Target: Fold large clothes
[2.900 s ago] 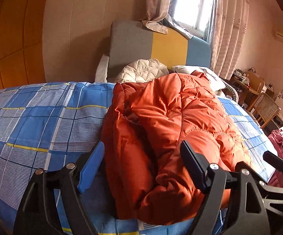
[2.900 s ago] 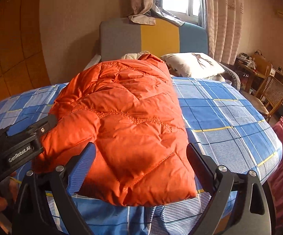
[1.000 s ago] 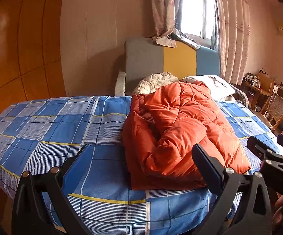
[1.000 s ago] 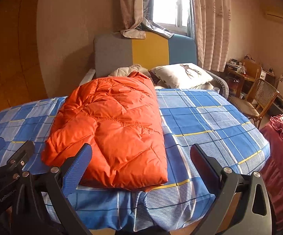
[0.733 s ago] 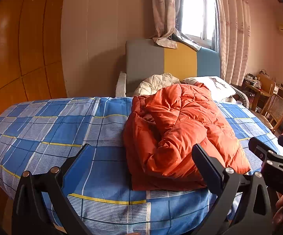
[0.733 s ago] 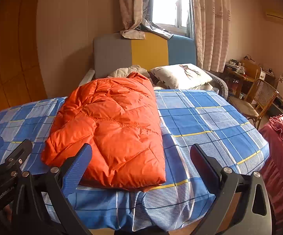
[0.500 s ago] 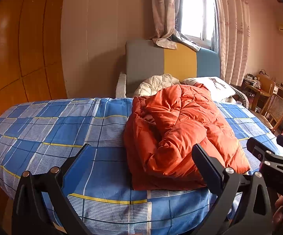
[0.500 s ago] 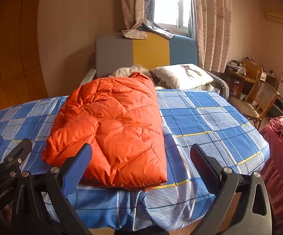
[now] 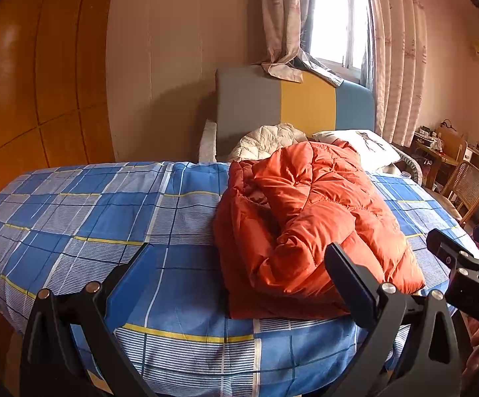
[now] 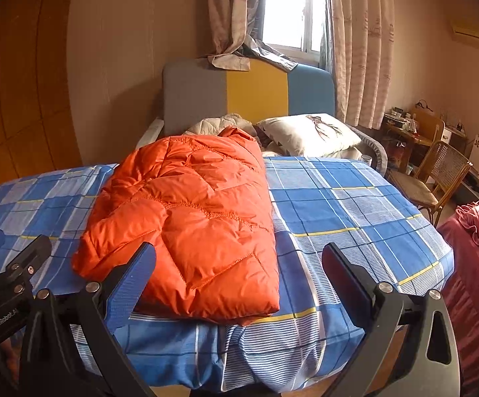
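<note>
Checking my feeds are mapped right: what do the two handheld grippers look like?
Both match: black angular frames with silver screws, and flat finger pads that look blue on the left one and dark on the right. Left gripper; right gripper. White "GenRobot.AI" lettering marks the left gripper's body in the right view.

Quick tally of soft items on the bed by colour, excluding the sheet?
Orange: 1, the folded puffer jacket
Cream: 1, the quilted bundle by the headboard
White: 1, the printed pillow
Total: 3
</note>
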